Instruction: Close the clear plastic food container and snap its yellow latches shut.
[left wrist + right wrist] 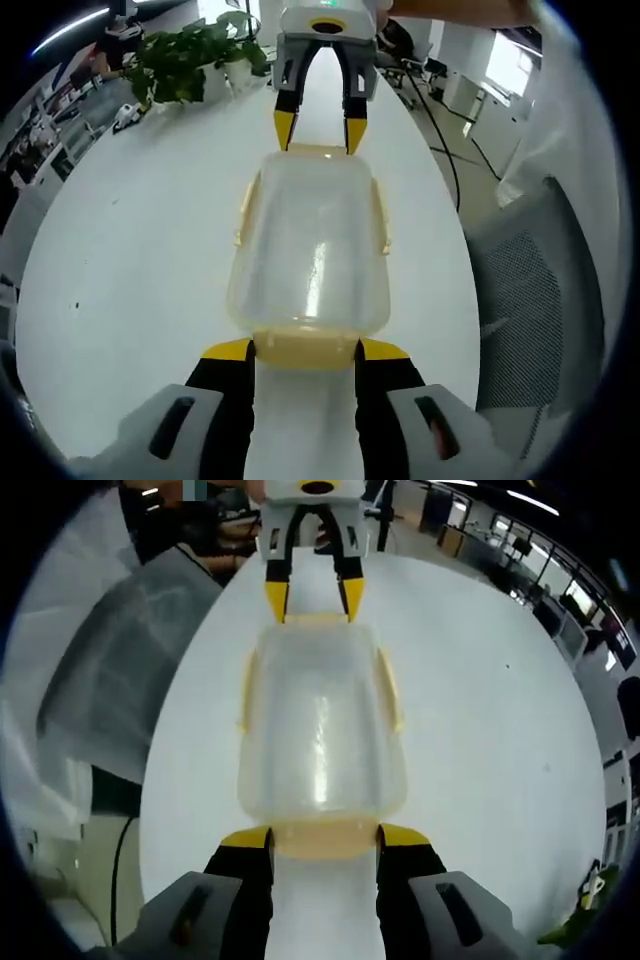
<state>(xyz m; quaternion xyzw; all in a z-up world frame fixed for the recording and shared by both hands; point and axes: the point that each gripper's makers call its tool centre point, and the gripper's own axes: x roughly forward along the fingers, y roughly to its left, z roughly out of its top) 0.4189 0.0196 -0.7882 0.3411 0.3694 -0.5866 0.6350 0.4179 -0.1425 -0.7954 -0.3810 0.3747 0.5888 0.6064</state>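
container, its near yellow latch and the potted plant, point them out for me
container (312, 235), left gripper view, on the clear lid's middle
near yellow latch (305, 347), left gripper view, on the flap between the jaws
potted plant (185, 62), left gripper view, on its leaves

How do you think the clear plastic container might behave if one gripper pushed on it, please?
The clear plastic container with yellow latches looks empty, so probably light. On the smooth white table it would likely slide rather than tip. Its thin walls may flex slightly.
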